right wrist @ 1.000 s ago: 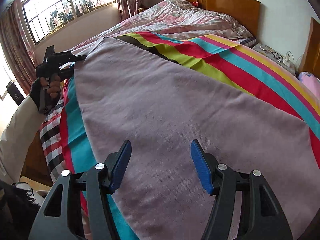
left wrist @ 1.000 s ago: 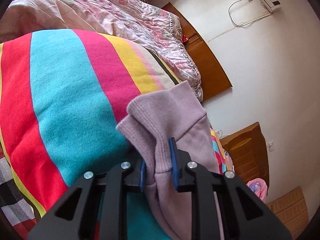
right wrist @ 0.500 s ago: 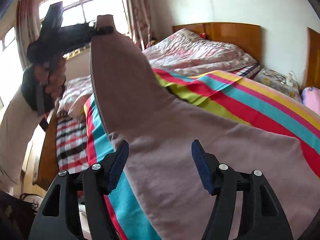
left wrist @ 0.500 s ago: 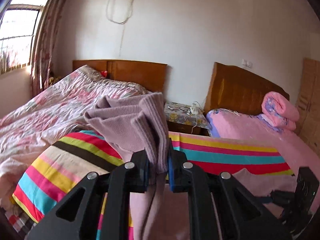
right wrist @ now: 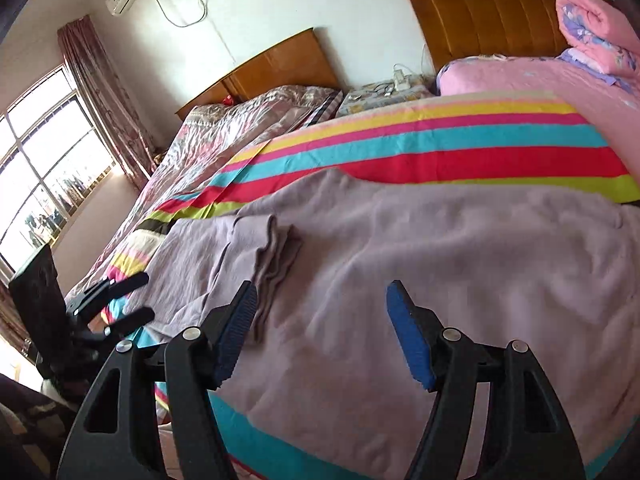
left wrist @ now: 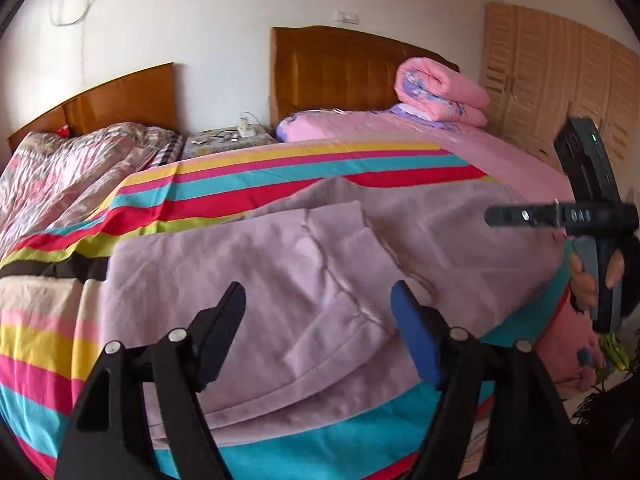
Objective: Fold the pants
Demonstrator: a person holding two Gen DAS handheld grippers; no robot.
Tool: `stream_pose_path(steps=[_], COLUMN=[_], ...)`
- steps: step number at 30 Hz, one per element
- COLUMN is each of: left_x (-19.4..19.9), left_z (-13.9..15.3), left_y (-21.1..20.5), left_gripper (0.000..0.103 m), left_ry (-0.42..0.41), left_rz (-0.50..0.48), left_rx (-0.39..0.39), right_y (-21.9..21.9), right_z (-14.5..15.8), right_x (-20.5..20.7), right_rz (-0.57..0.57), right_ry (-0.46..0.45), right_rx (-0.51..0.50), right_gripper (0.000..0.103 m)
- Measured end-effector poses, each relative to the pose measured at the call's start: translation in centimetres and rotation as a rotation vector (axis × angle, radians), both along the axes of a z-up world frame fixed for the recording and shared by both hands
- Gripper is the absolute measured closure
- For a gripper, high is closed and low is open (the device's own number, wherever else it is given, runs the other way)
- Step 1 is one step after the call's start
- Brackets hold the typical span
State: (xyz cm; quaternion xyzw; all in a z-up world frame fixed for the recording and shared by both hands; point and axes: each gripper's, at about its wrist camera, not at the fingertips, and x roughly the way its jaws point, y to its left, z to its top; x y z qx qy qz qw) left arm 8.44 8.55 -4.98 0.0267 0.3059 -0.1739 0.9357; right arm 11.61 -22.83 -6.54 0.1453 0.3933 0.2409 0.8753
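Observation:
The mauve pants [left wrist: 328,264] lie on the striped blanket [left wrist: 280,172], with one end folded over onto the rest; the folded cuff edge [right wrist: 276,252] shows in the right wrist view. My left gripper [left wrist: 318,304] is open and empty, just above the folded part. It also shows at the left of the right wrist view [right wrist: 136,298], open. My right gripper [right wrist: 320,304] is open and empty over the wider part of the pants [right wrist: 440,264]. It appears side-on in the left wrist view [left wrist: 520,216].
The striped blanket covers a bed. A floral quilt [right wrist: 224,128] lies on the left, a pink bed with a rolled pink quilt [left wrist: 440,96] on the right. A nightstand [left wrist: 228,138] stands between wooden headboards [left wrist: 340,68]. A window [right wrist: 44,176] is at left.
My left gripper carried the pants cuff over, let it go and opened. The cuff now lies folded on the pants. The right gripper stayed open.

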Motion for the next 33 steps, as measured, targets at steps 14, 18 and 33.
stream_pose_path(steps=[14, 18, 33], left_x=[0.3, 0.9, 0.8], left_z=[-5.6, -6.8, -5.8], left_y=[11.8, 12.8, 12.2], left_gripper=[0.018, 0.012, 0.011], left_ry=[0.166, 0.188, 0.169], left_rz=[0.301, 0.300, 0.282], left_rx=[-0.060, -0.106, -0.002], right_y=[8.6, 8.1, 8.8], right_z=[-3.6, -3.7, -1.0], right_x=[1.2, 1.6, -0.1], right_rz=[0.157, 0.137, 0.137], right_ry=[0.198, 0.225, 0.166], right_rx=[-0.058, -0.043, -0.040], right_gripper=[0.051, 0.057, 0.088])
